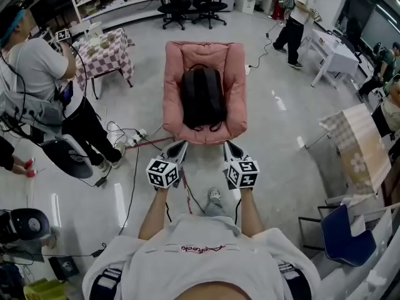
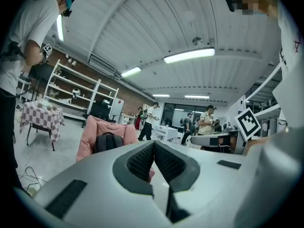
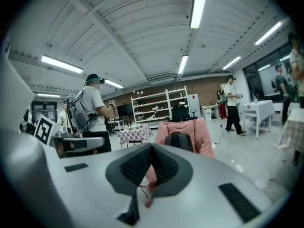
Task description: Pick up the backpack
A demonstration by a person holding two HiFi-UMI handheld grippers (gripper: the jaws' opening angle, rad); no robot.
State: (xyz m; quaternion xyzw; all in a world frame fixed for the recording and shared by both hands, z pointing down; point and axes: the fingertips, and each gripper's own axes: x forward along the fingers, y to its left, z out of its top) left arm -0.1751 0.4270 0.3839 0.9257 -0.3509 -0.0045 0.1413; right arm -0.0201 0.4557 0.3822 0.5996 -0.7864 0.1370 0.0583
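A black backpack [image 1: 202, 97] lies on a pink cushioned seat [image 1: 175, 64] on the floor ahead of me. My left gripper [image 1: 180, 145] and right gripper [image 1: 229, 147] are held side by side just short of the seat's near edge, both shut and empty. In the left gripper view the backpack [image 2: 107, 142] stands against the pink seat [image 2: 89, 133] beyond the closed tips [image 2: 153, 144]. In the right gripper view the backpack [image 3: 179, 141] shows above the closed tips [image 3: 151, 147], with the pink seat [image 3: 203, 136] around it.
A person [image 1: 39, 83] with grippers stands at the left beside a checked-cloth table [image 1: 106, 50]. Cables [image 1: 134, 141] trail on the floor left of the seat. Office chairs [image 1: 190, 6] stand behind it. A white table [image 1: 332, 54] and a folding table [image 1: 359, 145] are at the right.
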